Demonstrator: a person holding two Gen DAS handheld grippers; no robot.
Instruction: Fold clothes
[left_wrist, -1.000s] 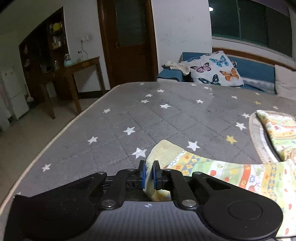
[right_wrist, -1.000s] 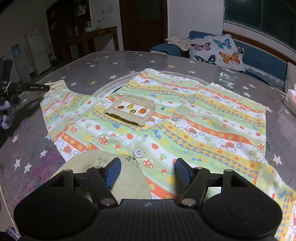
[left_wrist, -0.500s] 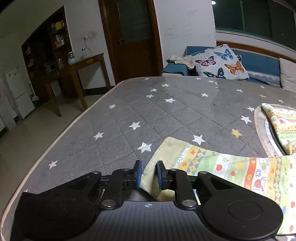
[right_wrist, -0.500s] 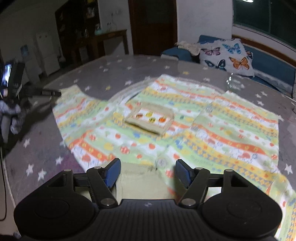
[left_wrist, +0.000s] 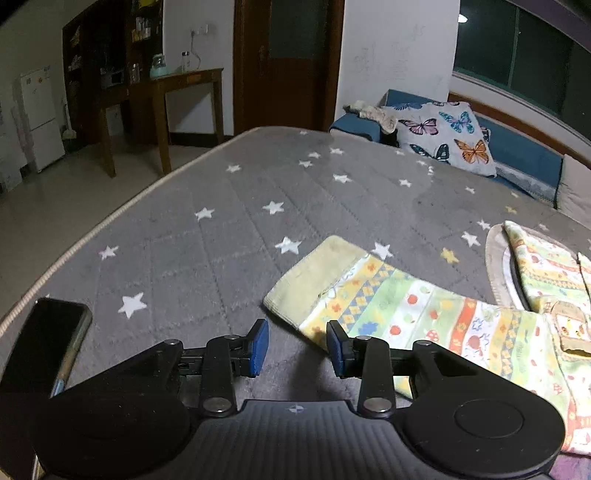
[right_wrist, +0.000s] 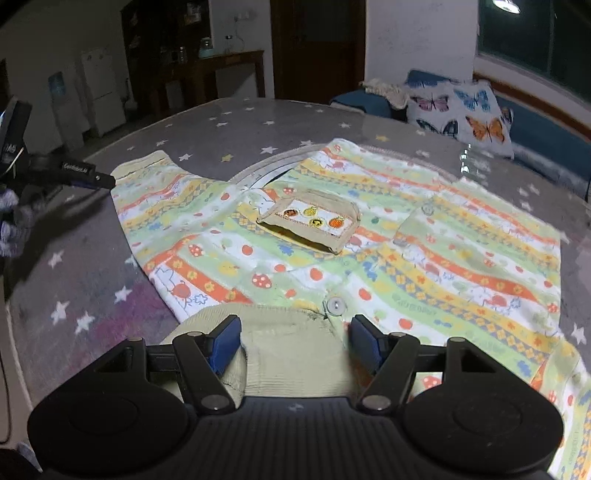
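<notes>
A child's patterned shirt (right_wrist: 406, 251) with green, yellow and orange stripes lies spread flat on the grey star-print mat (left_wrist: 229, 236). Its sleeve (left_wrist: 388, 306) with a pale yellow cuff (left_wrist: 314, 273) lies flat in the left wrist view. My left gripper (left_wrist: 297, 349) is open and empty, just short of the cuff. My right gripper (right_wrist: 293, 341) is open, its fingers on either side of the beige corduroy collar (right_wrist: 291, 354). A beige chest pocket (right_wrist: 314, 225) sits mid-shirt. The left gripper also shows at the far left of the right wrist view (right_wrist: 107, 181).
A dark phone (left_wrist: 40, 350) lies on the mat's near left edge. A butterfly pillow (left_wrist: 443, 136) and blue sofa (left_wrist: 524, 162) lie beyond the mat. A wooden table (left_wrist: 177, 96) and white fridge (left_wrist: 40, 122) stand at the left.
My left gripper has opened and let go of the sleeve cuff, which now lies flat on the mat. It has drawn back. The right gripper stays open over the collar.
</notes>
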